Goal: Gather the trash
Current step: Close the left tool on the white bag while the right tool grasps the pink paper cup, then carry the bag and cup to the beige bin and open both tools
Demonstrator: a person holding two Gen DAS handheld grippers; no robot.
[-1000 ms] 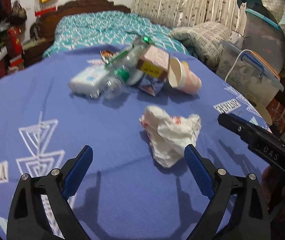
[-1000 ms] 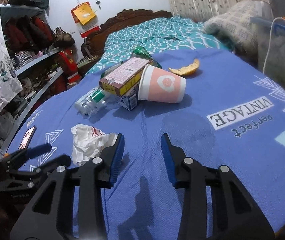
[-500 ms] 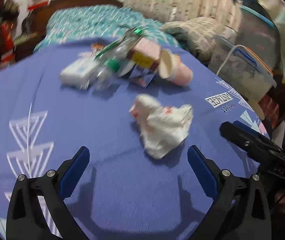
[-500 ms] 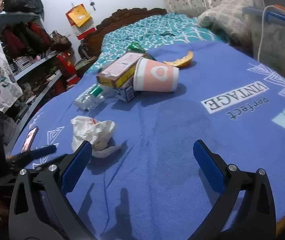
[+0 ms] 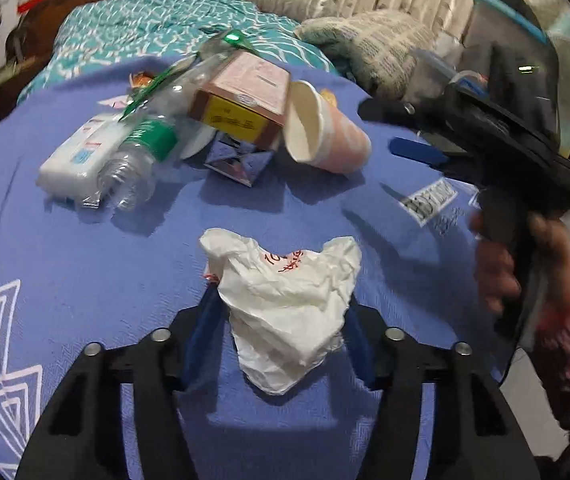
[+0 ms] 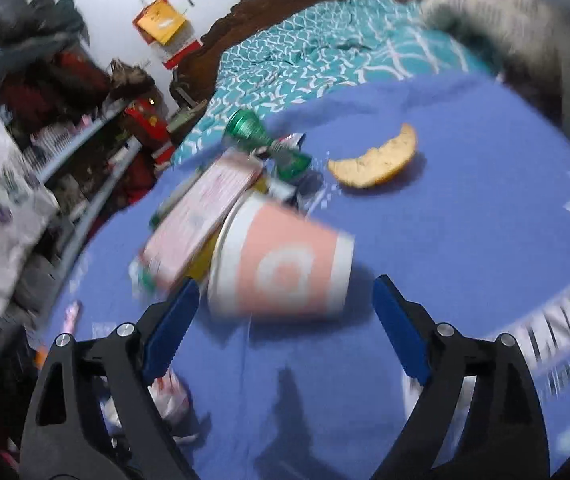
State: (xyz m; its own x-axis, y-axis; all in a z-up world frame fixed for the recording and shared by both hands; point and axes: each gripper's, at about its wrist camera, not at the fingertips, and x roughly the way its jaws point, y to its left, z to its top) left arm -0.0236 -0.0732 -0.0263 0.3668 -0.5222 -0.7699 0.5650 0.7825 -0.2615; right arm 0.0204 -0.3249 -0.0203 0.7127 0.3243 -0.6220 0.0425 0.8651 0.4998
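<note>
A crumpled white plastic bag (image 5: 289,304) lies on the blue cloth (image 5: 65,260), and my left gripper (image 5: 281,320) is closing on it with both blue pads against its sides. A pink and white paper cup (image 6: 281,272) lies on its side, mouth to the left. My right gripper (image 6: 285,284) is wide apart and closing, its tips on either side of the cup without touching it. The left wrist view shows the same cup (image 5: 325,136), with the right gripper (image 5: 417,150) and the hand holding it coming in from the right.
Behind the cup are a pink and brown box (image 5: 245,96), a small carton (image 5: 241,160), a clear bottle with a green label (image 5: 137,156) and a white tissue pack (image 5: 77,152). An orange peel (image 6: 377,160) lies farther back. Shelves (image 6: 85,152) stand left, a teal bed (image 6: 305,52) behind.
My left gripper moved forward over the bag and its jaws narrowed onto it. My right gripper opened wide and swung toward the cup, which now fills the space ahead of its tips.
</note>
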